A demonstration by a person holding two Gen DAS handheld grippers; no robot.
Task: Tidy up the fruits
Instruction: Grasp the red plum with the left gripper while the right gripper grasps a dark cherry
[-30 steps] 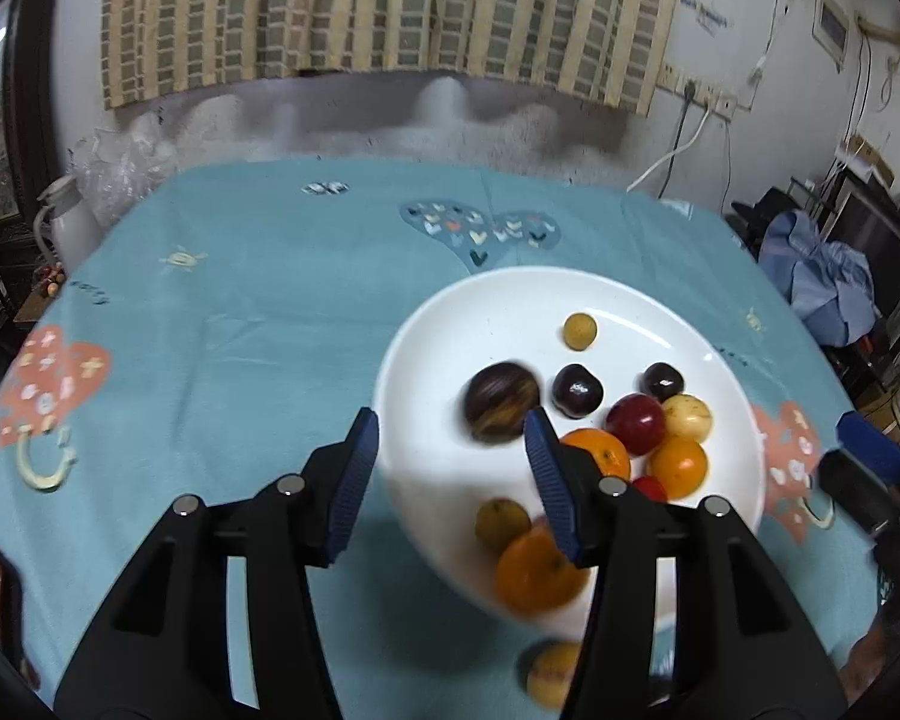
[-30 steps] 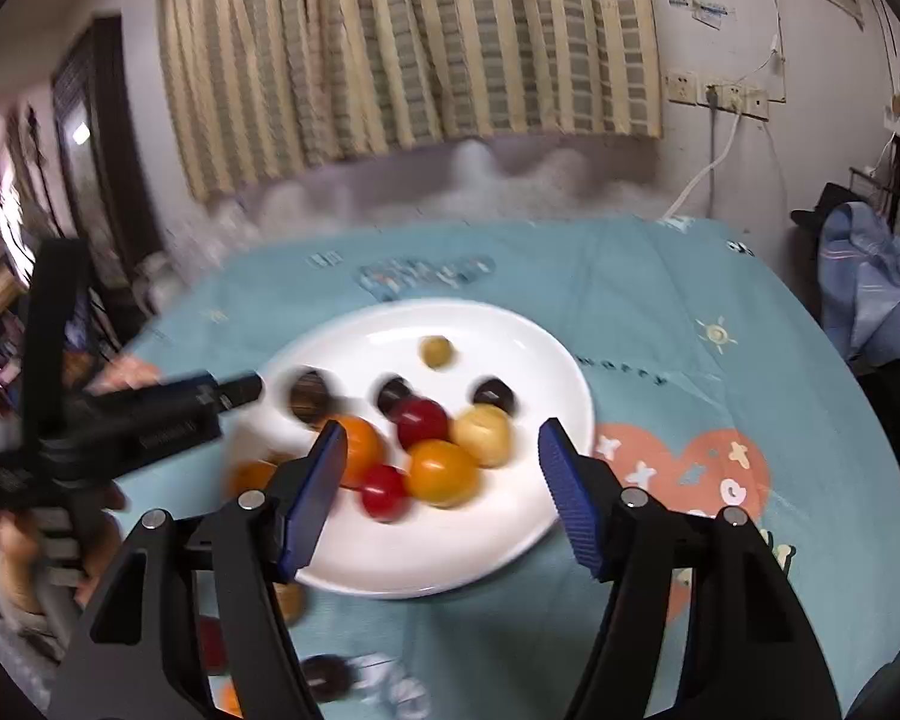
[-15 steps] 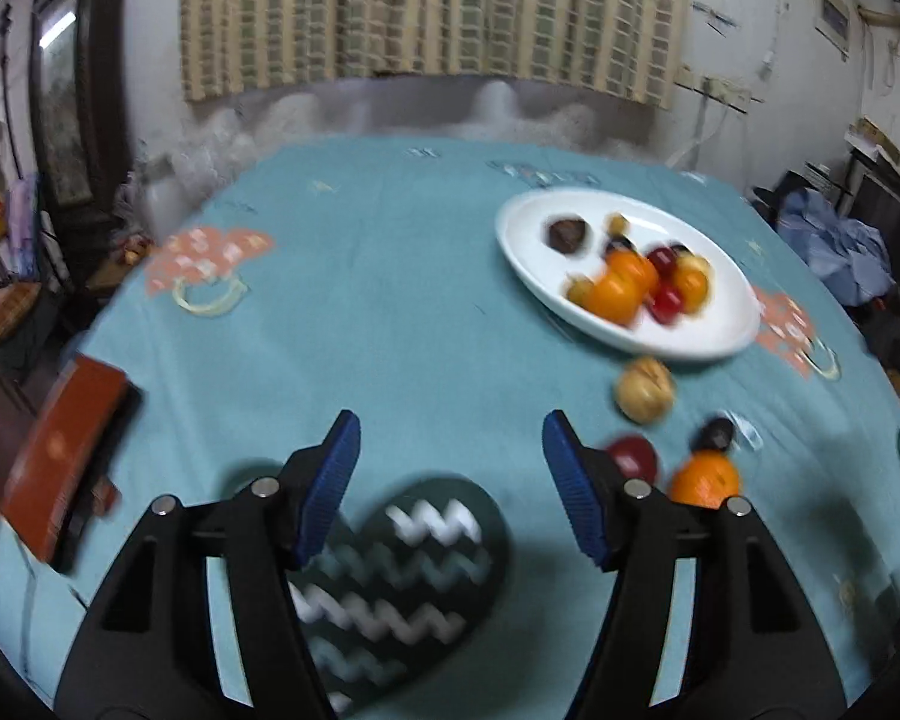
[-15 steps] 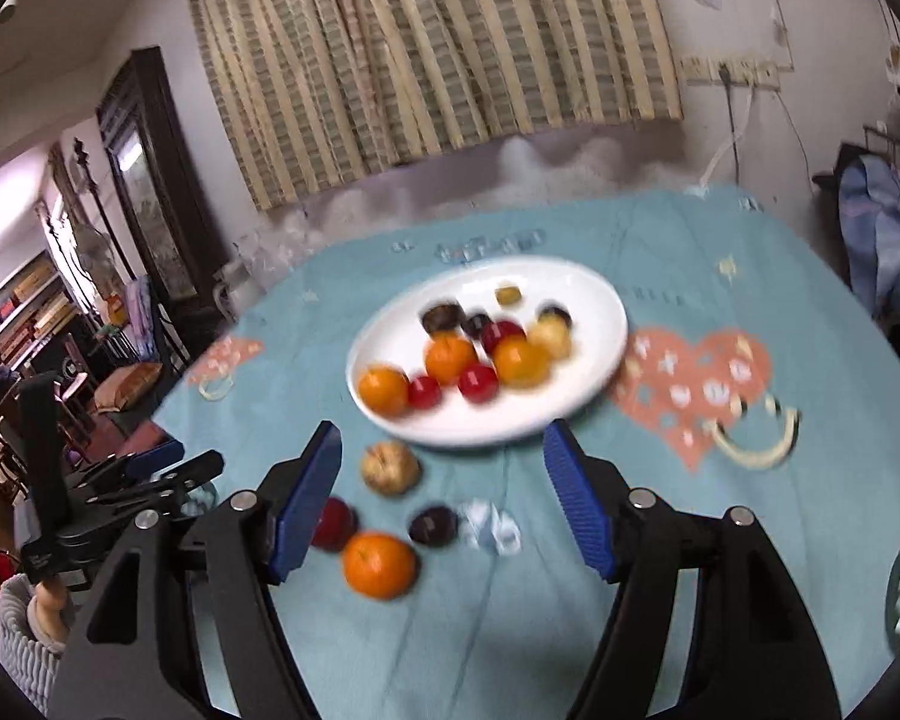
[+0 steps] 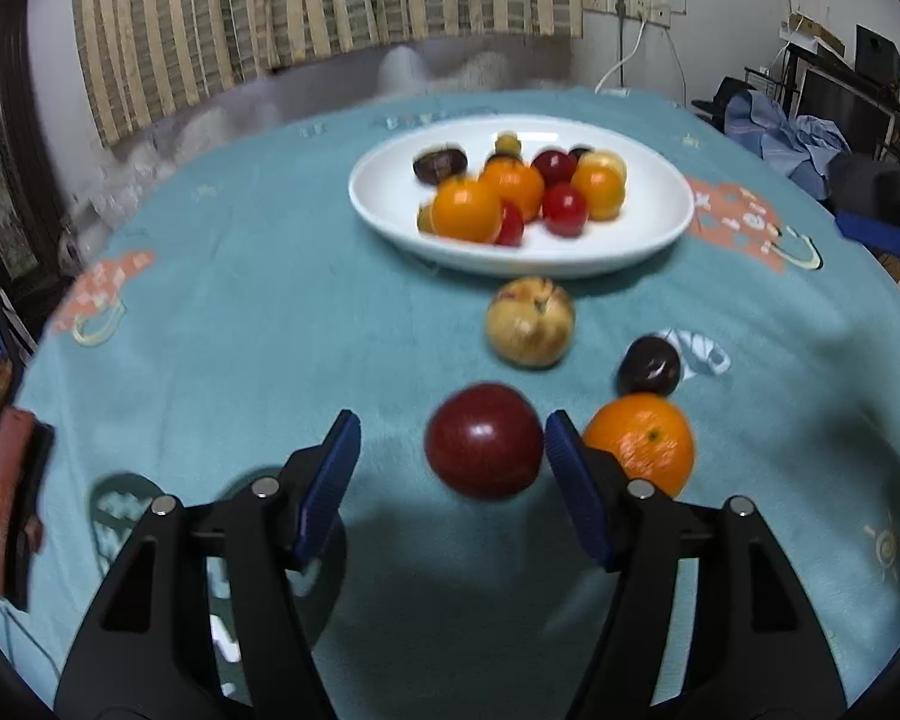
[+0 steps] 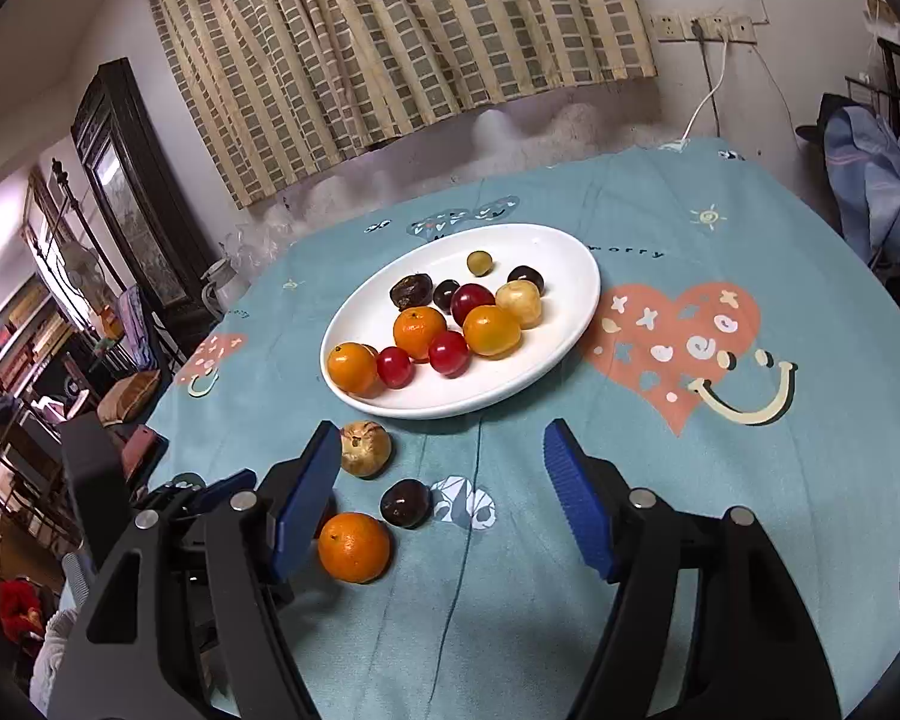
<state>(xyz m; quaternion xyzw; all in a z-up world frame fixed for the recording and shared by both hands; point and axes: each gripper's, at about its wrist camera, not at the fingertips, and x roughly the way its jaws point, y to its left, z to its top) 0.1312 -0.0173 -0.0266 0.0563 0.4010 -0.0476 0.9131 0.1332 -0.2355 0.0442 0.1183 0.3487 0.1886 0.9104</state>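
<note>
Indoor artificial light, moderate brightness; heavy fisheye distortion with dark vignetted corners in both views.

Left wrist view: motion blur softens the white oval plate and its fruit; small glare spots sit on the dark red round fruit; gripper shadows pool on the teal patterned tablecloth near its front edge. Right wrist view is sharper; the plate's rim is bright, short shadows lie beside the fruit, and the room at the left is dimmer.

Fruits on plate
</note>
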